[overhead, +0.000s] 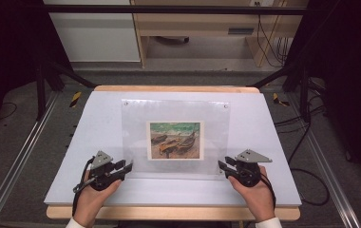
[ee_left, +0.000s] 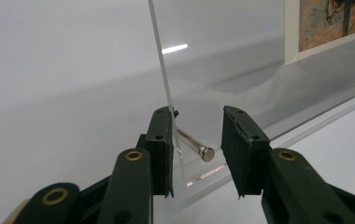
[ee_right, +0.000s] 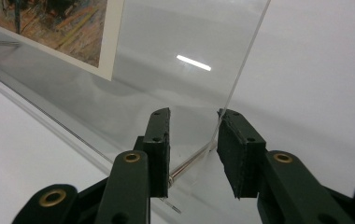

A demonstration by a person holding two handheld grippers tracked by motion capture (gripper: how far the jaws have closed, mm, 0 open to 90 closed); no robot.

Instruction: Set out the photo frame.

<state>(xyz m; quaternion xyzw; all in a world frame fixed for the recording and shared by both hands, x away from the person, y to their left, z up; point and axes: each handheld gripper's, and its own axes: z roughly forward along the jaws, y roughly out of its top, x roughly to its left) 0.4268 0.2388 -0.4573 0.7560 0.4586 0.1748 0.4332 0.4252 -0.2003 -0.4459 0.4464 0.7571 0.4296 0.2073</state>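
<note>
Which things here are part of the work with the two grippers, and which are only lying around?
Part of the work:
- clear acrylic picture frame
- painted boat picture with white border
- metal standoff pin
- left gripper, at the frame's near left corner
- right gripper, at its near right corner

Just around:
- white table sheet
- black cables on the floor
- wooden furniture behind

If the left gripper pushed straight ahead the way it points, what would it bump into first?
Probably the small metal pin at the corner of the clear acrylic frame, lying between the left gripper jaws; the depth is hard to judge.
</note>
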